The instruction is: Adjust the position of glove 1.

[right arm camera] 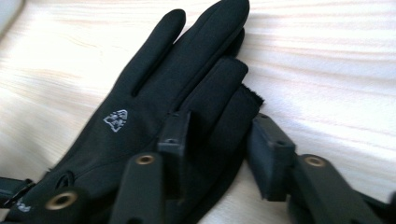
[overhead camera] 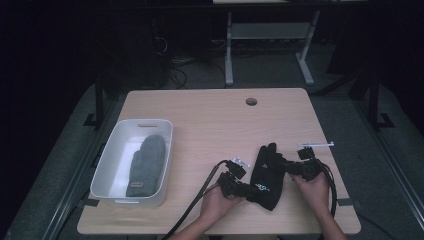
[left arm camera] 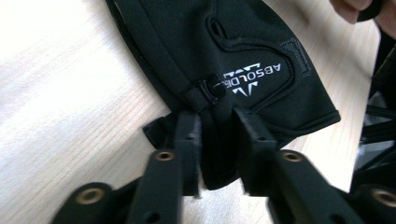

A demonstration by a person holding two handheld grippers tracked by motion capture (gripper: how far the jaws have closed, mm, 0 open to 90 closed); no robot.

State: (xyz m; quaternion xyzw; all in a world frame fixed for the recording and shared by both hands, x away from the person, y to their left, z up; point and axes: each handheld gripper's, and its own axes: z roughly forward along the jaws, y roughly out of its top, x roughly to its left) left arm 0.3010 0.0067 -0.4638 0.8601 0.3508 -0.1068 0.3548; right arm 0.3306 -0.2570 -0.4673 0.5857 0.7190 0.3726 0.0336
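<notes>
A black glove lies flat on the wooden table, fingers pointing away from the person. My left gripper is at its cuff; in the left gripper view the jaws pinch the cuff fabric below a small buckle and white lettering on the glove. My right gripper comes in from the right at the finger end. In the right gripper view its jaws straddle the outer fingers of the glove, and a thin gap shows beside the right pad.
A white bin stands at the table's left with a grey mitten inside. A round cable hole sits near the far edge. A small white part lies to the right of the glove. Cables trail toward the person.
</notes>
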